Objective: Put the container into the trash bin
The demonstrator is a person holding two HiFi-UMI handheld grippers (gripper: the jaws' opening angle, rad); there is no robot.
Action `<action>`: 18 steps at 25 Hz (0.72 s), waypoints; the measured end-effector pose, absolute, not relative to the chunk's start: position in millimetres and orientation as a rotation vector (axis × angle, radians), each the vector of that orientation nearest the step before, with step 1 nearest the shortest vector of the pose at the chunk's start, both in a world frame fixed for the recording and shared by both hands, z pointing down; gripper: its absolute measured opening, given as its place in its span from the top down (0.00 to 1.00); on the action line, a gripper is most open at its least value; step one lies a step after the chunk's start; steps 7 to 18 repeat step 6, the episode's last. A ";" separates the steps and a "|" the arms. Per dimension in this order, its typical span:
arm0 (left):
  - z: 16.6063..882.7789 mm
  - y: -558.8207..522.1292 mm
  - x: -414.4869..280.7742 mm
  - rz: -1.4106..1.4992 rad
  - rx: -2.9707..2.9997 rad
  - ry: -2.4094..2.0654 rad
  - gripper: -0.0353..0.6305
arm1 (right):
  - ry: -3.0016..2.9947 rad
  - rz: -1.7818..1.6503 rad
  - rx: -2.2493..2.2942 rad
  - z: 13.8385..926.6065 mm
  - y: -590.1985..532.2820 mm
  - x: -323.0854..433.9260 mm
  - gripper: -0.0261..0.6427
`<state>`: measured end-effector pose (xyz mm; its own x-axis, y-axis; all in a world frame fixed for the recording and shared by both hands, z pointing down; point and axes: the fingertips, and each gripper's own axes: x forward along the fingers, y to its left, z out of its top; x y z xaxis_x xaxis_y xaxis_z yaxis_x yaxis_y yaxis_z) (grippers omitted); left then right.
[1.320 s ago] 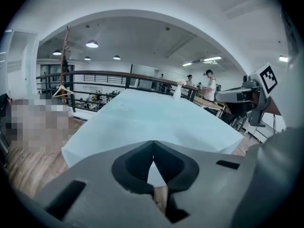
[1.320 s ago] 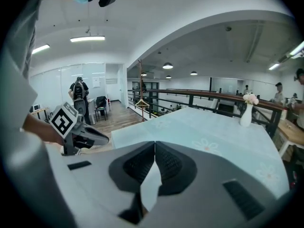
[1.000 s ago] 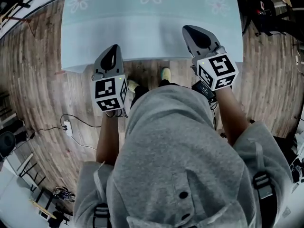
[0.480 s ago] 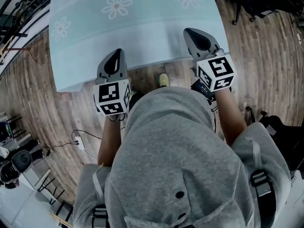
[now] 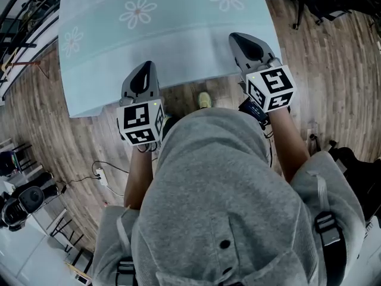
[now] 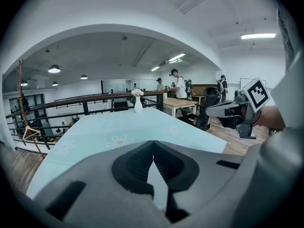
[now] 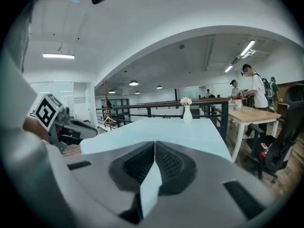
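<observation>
The table (image 5: 178, 46) has slid leftward; left gripper (image 5: 144, 67) and right gripper (image 5: 237, 39), closed and empty, overhang its edge.

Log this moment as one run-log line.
left tongs: shut, empty | right tongs: shut, empty | both at table edge | vase at far end | container, bin: unseen

The table (image 5: 166, 34) stretches away ahead of the person, with the left gripper (image 5: 144, 70) at its near edge and the right gripper (image 5: 241, 40) at its near right corner. A vase (image 6: 137, 104) stands at the table's far end (a railing (image 7: 208, 100) runs just behind it). Right of the table stands a wooden desk (image 7: 254, 115), with an office chair (image 7: 280, 146) nearer.
</observation>
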<state>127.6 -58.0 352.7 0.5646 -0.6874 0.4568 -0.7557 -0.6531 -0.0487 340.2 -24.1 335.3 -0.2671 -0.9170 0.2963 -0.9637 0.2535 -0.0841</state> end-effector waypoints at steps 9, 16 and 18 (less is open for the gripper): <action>358.3 -62.1 136.1 0.687 2.637 -1.222 0.92 | -2.338 0.373 1.765 339.6 -29.1 345.6 0.92; 358.3 -62.1 136.1 0.687 2.637 -1.222 0.92 | -2.338 0.373 1.765 339.6 -29.1 345.6 0.92; 358.3 -62.1 136.1 0.687 2.637 -1.222 0.92 | -2.338 0.373 1.765 339.6 -29.1 345.6 0.92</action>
